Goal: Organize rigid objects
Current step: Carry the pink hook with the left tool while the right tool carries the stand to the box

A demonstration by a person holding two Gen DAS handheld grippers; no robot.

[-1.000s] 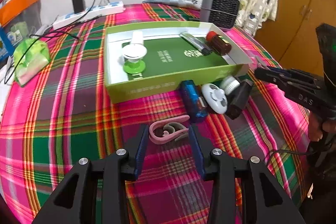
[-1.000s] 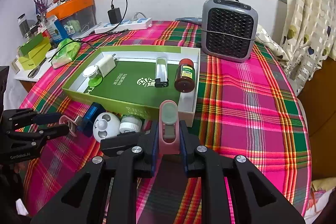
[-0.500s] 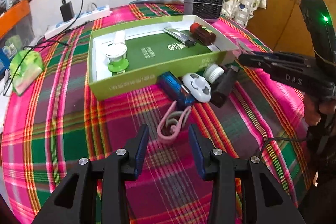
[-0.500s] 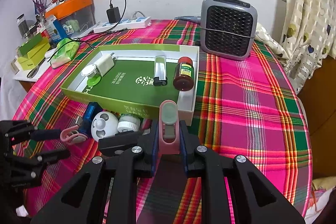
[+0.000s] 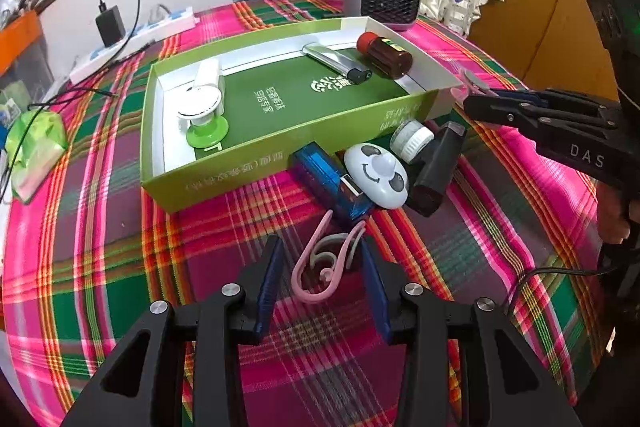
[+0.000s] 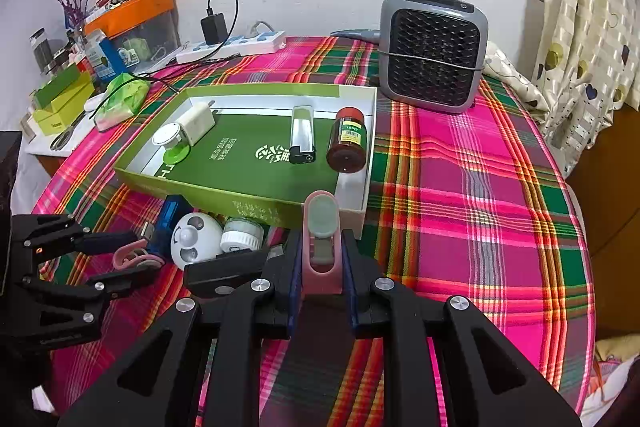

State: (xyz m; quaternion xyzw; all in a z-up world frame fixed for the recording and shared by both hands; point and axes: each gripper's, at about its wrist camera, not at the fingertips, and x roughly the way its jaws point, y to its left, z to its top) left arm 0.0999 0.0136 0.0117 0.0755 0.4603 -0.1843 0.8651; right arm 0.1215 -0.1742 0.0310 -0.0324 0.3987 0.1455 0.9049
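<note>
A pink ear-hook clip [image 5: 318,267] lies on the plaid tablecloth between the fingers of my left gripper [image 5: 322,277], which is open and straddles it; the pads do not press it. The clip [image 6: 129,254] and left gripper [image 6: 140,261] also show at the left of the right wrist view. My right gripper [image 6: 322,245] is shut on a pink holder with a grey-green pad [image 6: 321,227], held just outside the near right corner of the green box [image 6: 240,195]. The left wrist view has the right gripper [image 5: 474,101] beside the box [image 5: 240,183].
In the box lie a white charger [image 6: 198,123], a green-and-white suction disc [image 6: 172,143], a lighter [image 6: 302,135] and a brown bottle [image 6: 347,147]. Against its front wall sit a blue USB device [image 5: 328,179], a white smiley disc [image 5: 376,179], a small white jar [image 5: 412,141] and a black piece [image 5: 436,171]. A grey heater [image 6: 434,63] stands behind.
My left gripper has rolled and moved in over the pink clip, which now lies lengthwise deeper between its fingers. The right gripper and its pink holder have stayed put.
</note>
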